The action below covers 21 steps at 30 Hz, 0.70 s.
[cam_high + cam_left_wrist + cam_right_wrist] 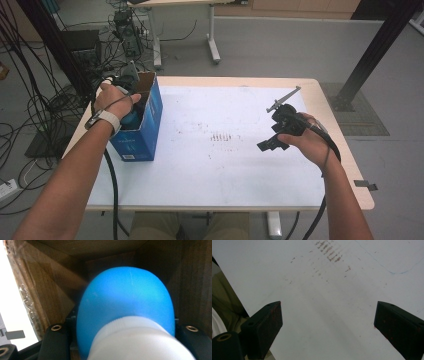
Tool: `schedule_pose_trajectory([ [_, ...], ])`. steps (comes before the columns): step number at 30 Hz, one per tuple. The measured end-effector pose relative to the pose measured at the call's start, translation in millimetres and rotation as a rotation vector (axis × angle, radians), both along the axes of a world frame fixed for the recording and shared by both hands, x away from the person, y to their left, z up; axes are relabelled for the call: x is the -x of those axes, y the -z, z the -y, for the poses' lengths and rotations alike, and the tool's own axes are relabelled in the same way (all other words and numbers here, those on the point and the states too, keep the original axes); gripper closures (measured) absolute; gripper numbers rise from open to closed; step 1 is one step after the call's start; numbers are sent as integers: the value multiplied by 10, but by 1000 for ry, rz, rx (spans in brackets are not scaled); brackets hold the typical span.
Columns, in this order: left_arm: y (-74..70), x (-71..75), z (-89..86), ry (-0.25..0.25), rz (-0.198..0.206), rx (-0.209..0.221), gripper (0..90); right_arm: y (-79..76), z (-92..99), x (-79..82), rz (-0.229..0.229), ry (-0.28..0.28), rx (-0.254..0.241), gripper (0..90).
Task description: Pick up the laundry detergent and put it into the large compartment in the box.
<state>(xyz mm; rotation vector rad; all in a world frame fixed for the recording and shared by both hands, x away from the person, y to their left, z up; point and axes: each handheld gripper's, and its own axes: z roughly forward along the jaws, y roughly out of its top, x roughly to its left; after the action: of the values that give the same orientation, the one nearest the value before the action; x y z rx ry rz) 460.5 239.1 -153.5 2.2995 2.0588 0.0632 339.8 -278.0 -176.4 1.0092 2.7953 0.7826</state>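
Note:
A blue bottle (127, 297) with a white ribbed cap (140, 342) sits between the jaws of my left gripper (124, 336), which is shut on it just behind the cap. Brown cardboard walls surround it. In the high view the left hand (112, 97) reaches down into an open blue cardboard box (145, 135) at the table's left side, and a bit of the blue bottle (133, 120) shows inside. My right gripper (328, 312) hangs open over the bare white table top, nothing between its jaws; the high view has this right gripper (272, 143) at the right.
The white table top (225, 165) carries faint brown smudges (222, 136) near its middle. Cables and equipment lie on the floor beyond the left edge. A black frame post (375, 50) stands behind the right corner.

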Motion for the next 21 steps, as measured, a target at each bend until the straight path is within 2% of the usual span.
schedule_pose_trajectory([
  [21,-1,5,8,-3,4,-2,394,-1,14,18,0,4,-1,81],
])
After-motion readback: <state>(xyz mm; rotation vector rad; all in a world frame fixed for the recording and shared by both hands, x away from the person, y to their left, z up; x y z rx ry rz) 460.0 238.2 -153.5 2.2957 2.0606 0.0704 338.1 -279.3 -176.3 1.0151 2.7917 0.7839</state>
